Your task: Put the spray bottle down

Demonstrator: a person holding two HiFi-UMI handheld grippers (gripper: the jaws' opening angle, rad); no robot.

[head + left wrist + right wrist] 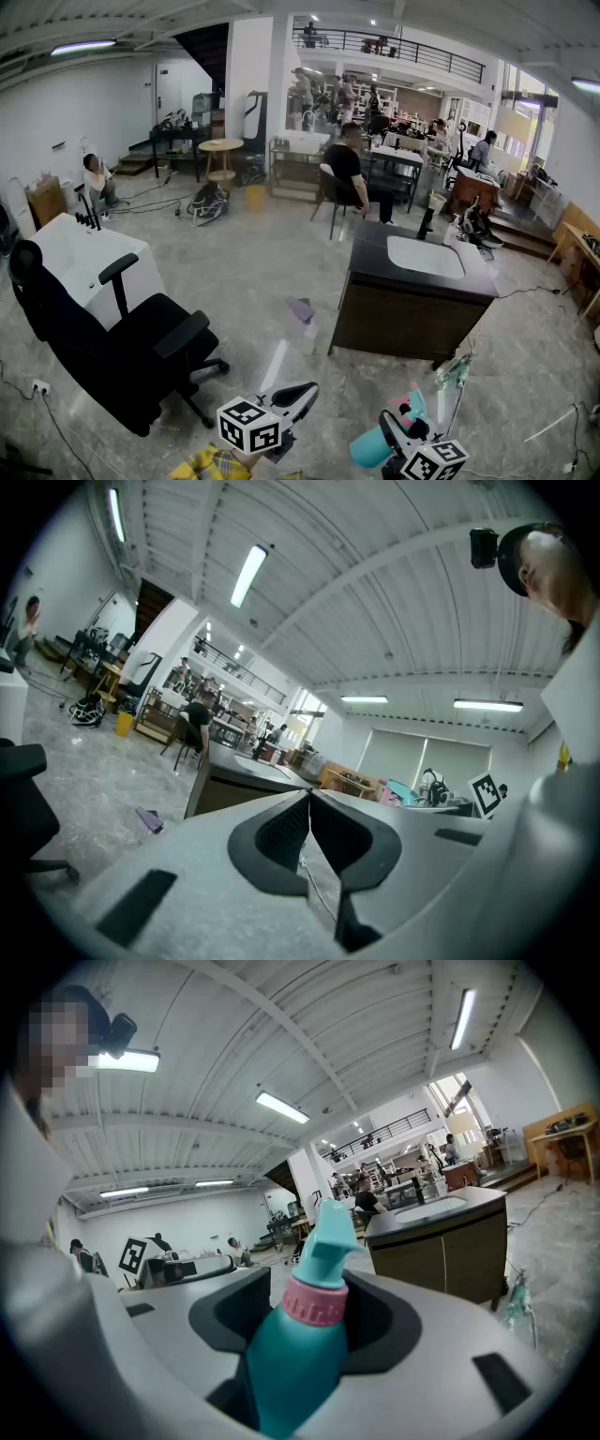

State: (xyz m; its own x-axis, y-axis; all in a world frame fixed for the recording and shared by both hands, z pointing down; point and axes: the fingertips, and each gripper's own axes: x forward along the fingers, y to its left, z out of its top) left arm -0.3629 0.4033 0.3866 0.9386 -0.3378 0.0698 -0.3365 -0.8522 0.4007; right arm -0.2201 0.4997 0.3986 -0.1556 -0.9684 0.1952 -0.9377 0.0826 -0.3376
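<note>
Floor (262,272), pale and glossy, fills most of my head view. At 8 o'clock stands a black chair (122,347), with a white counter (84,258) just behind it at 9 o'clock. At 4 o'clock I see a dark cabinet (403,314) with a pale basin (427,255) set in its top. A person (349,169) sits on a seat at 1 o'clock, well beyond the cabinet, back turned to me.

Both my tools show at 6 o'clock, low in the frame. My left gripper (298,398) (308,799) is at 7 o'clock of that pair. In its own view the two dark pads meet tip to tip, with nothing between them.

My right gripper (403,429) (314,1288) is at 5 o'clock, its jaws spread wide and clamped on the bottle (372,448) (305,1354). The teal body fills the gap between the pads, and the pink collar and teal spray head stick out past the jaw tips toward the cabinet. So the bottle is in the air in my right tool, resting on no surface.

A small purple scrap (300,309) lies on the floor between chair and cabinet, at 12 o'clock from the left gripper.
</note>
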